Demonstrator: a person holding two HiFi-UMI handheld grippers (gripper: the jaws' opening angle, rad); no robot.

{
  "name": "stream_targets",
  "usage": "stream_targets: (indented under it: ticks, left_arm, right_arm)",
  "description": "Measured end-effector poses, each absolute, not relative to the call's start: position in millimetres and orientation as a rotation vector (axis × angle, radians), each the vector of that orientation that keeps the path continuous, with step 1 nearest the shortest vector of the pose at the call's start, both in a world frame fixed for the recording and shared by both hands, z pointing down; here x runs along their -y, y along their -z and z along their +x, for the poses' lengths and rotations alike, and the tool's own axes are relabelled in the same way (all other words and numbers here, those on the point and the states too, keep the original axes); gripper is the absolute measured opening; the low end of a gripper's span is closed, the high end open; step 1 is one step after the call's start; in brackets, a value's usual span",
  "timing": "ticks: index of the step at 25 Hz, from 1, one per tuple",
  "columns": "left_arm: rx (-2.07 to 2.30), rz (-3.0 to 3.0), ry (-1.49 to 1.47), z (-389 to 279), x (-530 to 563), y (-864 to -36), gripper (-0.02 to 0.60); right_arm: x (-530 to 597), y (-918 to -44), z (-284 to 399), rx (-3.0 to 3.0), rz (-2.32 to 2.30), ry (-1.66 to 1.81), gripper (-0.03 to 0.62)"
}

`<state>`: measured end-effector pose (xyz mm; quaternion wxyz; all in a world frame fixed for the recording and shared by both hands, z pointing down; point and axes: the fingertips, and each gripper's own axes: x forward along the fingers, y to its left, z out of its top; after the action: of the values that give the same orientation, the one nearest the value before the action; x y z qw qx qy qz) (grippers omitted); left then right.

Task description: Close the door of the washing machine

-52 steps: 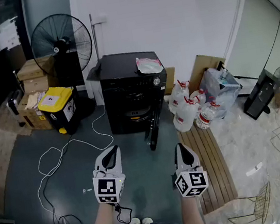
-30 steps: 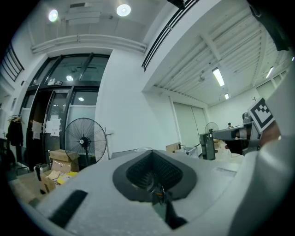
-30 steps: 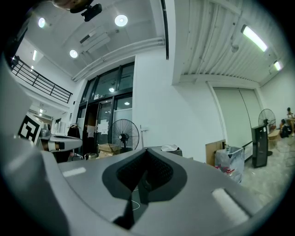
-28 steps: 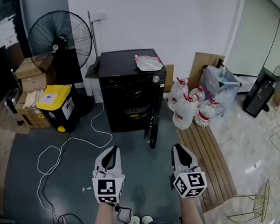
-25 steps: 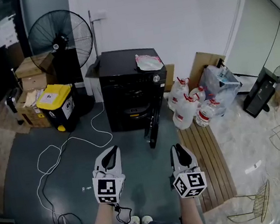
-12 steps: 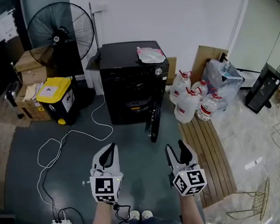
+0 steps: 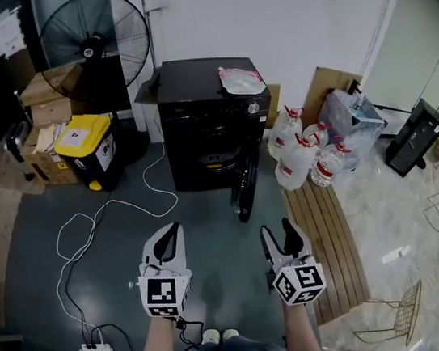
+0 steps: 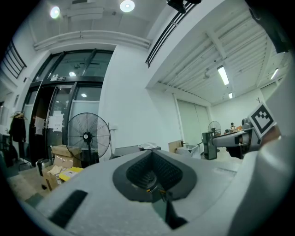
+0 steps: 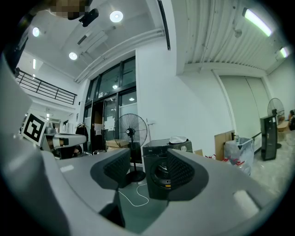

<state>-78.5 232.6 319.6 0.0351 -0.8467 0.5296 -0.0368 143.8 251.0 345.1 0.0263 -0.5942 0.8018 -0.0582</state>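
Ahead, black washing machine (image 7: pixel 210 123) fronting the person, door (image 7: pixel 245 191) swung open, upright, edge pointing toward them, left gripper (image 7: pixel 171 235) fingers clenched empty, right gripper (image 7: pixel 281 235) fingers just spreading, nothing between.

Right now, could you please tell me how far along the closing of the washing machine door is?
Done: nothing yet; the washing machine door stands open. In hand: both grippers are short of the machine. The right gripper has just been opening its jaws, with nothing between them, and the left gripper is shut and empty. Left: reach the door and push it closed.
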Motion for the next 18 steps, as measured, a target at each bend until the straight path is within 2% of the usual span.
stream_targets:
  ticks: [10, 18]
  left_arm:
    - [-1.632, -2.629, 0.095, -86, -186, -335, 0.008]
    - [-1.649, -2.6, 0.123, -86, -93, -351, 0.008]
  right_arm:
    - [-210, -364, 155, -2.445, -1.897, 0.204, 0.241]
    - [-111, -396, 173, -2.441, -1.916, 0.241, 0.24]
